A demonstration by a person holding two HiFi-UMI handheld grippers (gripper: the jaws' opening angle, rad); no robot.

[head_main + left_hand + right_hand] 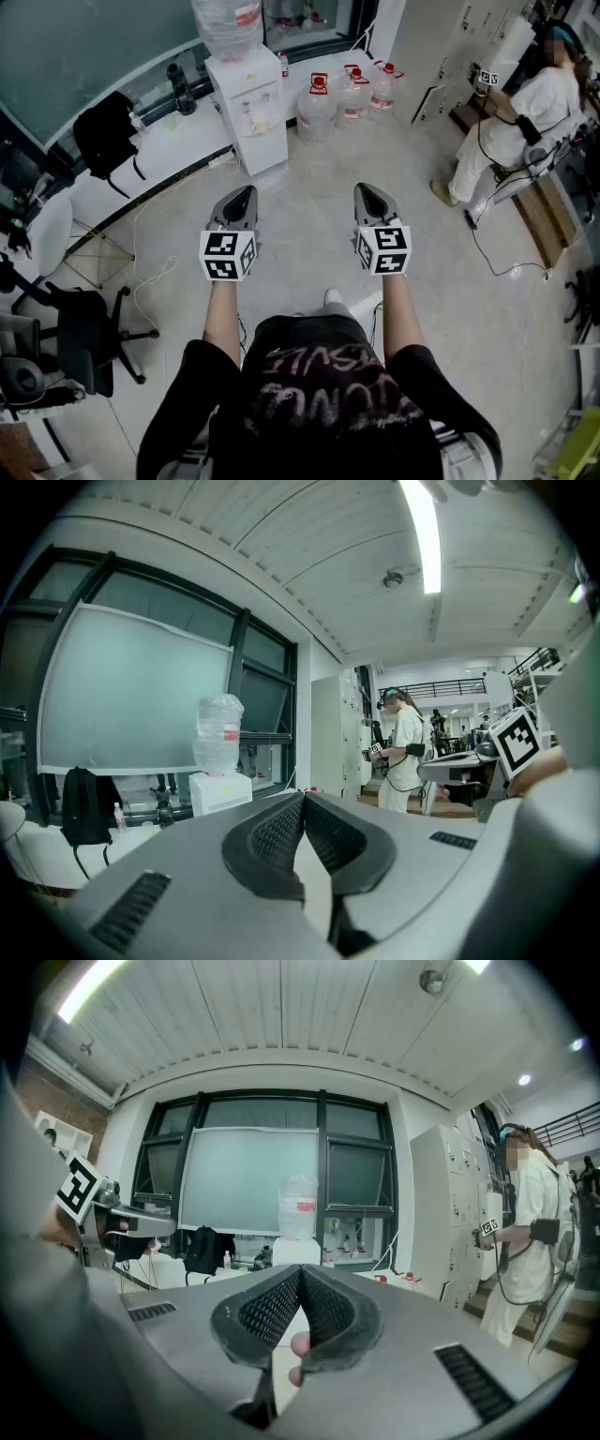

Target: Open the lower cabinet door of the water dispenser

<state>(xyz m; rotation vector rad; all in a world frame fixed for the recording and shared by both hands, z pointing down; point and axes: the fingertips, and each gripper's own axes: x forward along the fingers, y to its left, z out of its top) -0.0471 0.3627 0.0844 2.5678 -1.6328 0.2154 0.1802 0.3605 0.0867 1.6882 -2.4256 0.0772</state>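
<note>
The white water dispenser (pixel 251 105) stands on the floor by the window wall, with a clear bottle on top. Its lower cabinet door (pixel 266 142) looks closed. My left gripper (pixel 245 194) and right gripper (pixel 367 191) hover side by side, well short of the dispenser and pointing toward it. Both are shut with nothing between the pads. In the left gripper view the jaw tips (pixel 302 797) meet, and the dispenser (pixel 219 791) is far off to the left. Seen from the right gripper view, the tips (pixel 300 1269) also meet, with the dispenser (pixel 298 1247) straight ahead.
Several water jugs (pixel 343 92) stand on the floor right of the dispenser. A black backpack (pixel 105 139) rests on the white ledge at left. Black office chairs (pixel 82 349) crowd the near left. A person in white (pixel 514 124) stands at the right, with cables (pixel 497 262) trailing on the floor.
</note>
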